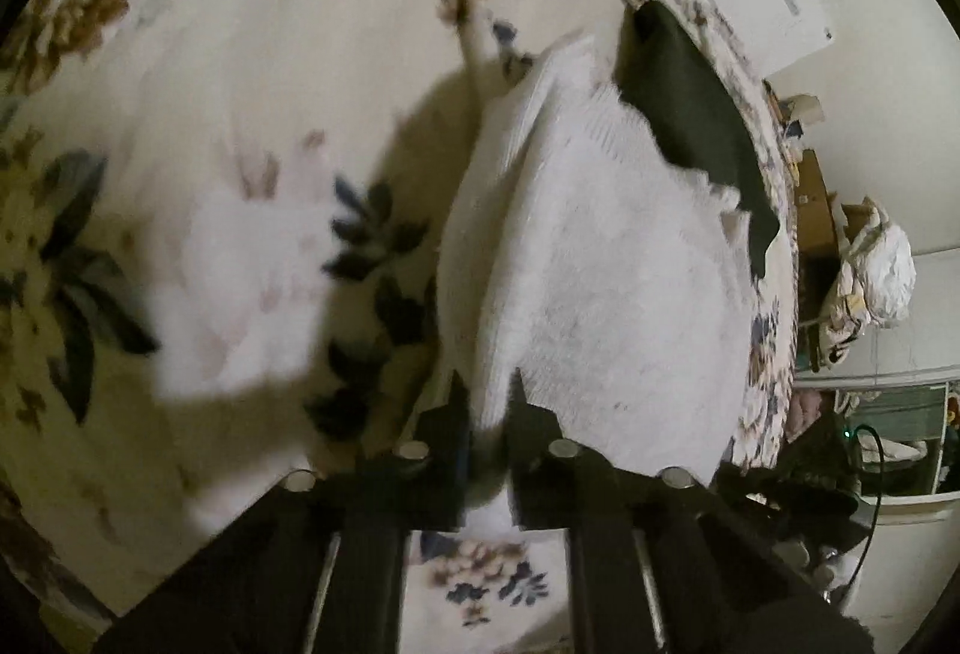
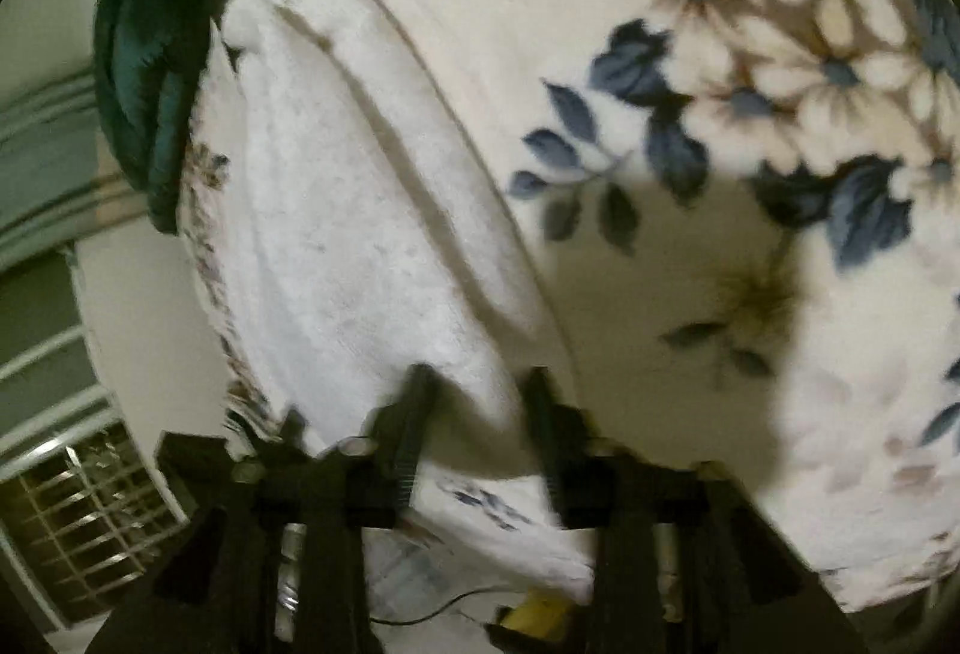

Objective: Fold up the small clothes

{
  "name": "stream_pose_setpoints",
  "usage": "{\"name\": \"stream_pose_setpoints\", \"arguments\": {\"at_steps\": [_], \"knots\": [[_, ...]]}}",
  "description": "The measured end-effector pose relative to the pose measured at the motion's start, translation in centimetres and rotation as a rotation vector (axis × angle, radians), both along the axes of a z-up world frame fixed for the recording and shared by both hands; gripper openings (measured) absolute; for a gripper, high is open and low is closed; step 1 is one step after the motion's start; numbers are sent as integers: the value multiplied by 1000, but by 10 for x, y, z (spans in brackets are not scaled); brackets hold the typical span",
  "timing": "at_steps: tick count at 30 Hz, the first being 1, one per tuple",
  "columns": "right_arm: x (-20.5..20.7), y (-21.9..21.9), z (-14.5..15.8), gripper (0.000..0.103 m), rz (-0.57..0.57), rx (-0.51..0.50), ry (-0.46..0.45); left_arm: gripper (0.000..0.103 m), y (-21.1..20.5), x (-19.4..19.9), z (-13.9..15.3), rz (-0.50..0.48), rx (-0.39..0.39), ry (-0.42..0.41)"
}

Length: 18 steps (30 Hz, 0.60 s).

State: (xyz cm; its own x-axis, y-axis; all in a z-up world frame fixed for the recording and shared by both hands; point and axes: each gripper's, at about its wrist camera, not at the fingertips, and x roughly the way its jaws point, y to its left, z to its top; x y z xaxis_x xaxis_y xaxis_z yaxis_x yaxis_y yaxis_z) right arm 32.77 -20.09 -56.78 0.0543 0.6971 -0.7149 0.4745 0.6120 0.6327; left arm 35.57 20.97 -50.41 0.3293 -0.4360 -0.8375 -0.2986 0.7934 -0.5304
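**Inspector A:** Where is the garment lying relative to each tool?

**Inspector B:** The white ribbed knit garment [image 1: 600, 258] is lying on the cream fleece blanket with blue and brown flowers [image 1: 198, 126], near that blanket's edge. From the left gripper [image 1: 489, 414] it is running straight ahead, its long axis following the line of the fingers and leaning a little to the right. Its near hem is sitting between the jaws.

**Inspector A:** And the jaw state on that side?

**Inspector B:** The left jaws are standing close together with white cloth pinched in the gap; I am judging them clenched on the near hem.

**Inspector A:** The other side?

**Inspector B:** The right gripper [image 2: 477, 384] is facing the same garment [image 2: 348, 210], which is stretching away ahead and to the left of its jaws. The near corner is lying between the fingers, but these are standing wider apart, and motion blur is hiding any contact. I cannot tell whether that side is gripping.

**Inspector A:** Anything crowding the work?

**Inspector B:** A dark green cloth [image 2: 156, 54] is lying beyond the garment's far end, ahead and left of the right jaws.

**Inspector A:** What is the next move turning on?

**Inspector B:** In my judgement, on that lengthwise axis: both tools are sitting at the near end, so the fold is likely going forward, away from the jaws.
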Motion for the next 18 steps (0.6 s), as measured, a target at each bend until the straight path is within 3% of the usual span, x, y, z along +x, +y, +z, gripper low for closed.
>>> {"name": "stream_pose_setpoints", "arguments": {"at_steps": [4,7,9,12,13,15,16,18], "knots": [[8,-7,28,5,-37,-136,-52,6,14,3,-4,33,1,-12],[9,-23,15,3,-59,-199,13,6,21,-3,-31,21,-45,47],[13,-16,9,3,-10,-181,33,11,17,-2,-22,-27,-39,52],[32,3,30,6,96,-191,-44,21,12,9,6,-66,7,51],[40,6,36,9,114,-205,-65,29,12,15,13,-68,20,30],[63,8,50,28,116,-211,-127,38,11,37,22,-68,38,-13],[75,9,55,44,111,-213,-147,40,10,49,23,-69,49,-30],[107,10,60,46,104,-226,-185,40,4,83,21,-87,84,-71]]}}
